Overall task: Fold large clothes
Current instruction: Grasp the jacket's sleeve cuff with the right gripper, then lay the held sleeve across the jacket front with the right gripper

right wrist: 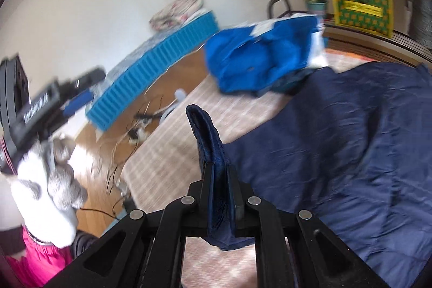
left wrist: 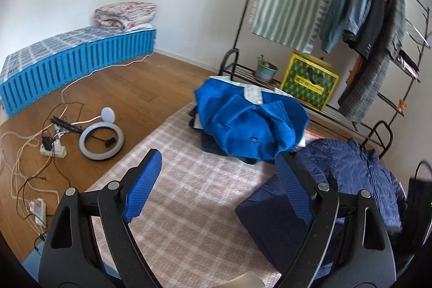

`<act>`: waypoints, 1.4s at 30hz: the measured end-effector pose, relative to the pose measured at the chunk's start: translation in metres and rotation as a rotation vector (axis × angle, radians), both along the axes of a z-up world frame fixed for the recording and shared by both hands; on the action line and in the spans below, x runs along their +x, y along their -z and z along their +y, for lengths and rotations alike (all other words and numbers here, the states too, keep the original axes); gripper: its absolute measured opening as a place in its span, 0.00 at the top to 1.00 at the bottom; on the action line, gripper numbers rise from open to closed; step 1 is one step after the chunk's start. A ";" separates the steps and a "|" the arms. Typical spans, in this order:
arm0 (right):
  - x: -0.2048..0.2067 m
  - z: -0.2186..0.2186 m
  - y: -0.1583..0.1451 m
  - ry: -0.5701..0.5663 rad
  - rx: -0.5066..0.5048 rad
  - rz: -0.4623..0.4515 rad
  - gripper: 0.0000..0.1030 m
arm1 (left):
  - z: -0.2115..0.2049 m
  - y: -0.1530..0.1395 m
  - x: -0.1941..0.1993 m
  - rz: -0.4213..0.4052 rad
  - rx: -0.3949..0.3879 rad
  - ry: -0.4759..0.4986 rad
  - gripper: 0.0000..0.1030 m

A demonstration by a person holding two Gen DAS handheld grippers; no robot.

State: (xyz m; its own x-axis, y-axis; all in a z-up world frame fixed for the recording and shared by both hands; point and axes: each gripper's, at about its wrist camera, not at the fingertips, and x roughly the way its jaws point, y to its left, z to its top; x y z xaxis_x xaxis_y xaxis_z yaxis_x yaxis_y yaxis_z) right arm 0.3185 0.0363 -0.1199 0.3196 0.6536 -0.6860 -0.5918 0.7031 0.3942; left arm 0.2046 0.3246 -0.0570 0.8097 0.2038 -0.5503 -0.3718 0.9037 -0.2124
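A home bedroom: wood floor (left wrist: 129,96), a low blue bed (left wrist: 75,61) with folded quilt (left wrist: 125,14), a clothes rack (left wrist: 378,18) of hung jackets, a potted plant (left wrist: 266,69) and a checked rug (left wrist: 194,193).

A crumpled navy quilted jacket (right wrist: 351,153) lies spread on the checked mat (right wrist: 172,136), one edge lifted.

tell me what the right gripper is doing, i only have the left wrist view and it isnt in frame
Observer: The right gripper is shut on an edge of the navy jacket.
Operator: is that edge lifted or flat
Observer: It stands up between the pads, clear of the checked mat.
Operator: anything else near it
Observer: The left gripper shows at the far left, above a gloved hand.
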 end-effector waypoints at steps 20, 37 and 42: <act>0.105 -0.250 -0.003 0.454 -0.099 -0.099 0.94 | -0.195 0.074 0.102 0.214 -0.031 0.384 0.28; 0.139 -0.404 0.023 0.732 -0.162 -0.109 0.94 | -0.238 0.084 0.108 0.292 0.166 0.372 0.16; 0.154 -0.419 0.038 0.747 -0.167 -0.086 0.94 | -0.255 0.080 0.104 0.280 0.217 0.422 0.16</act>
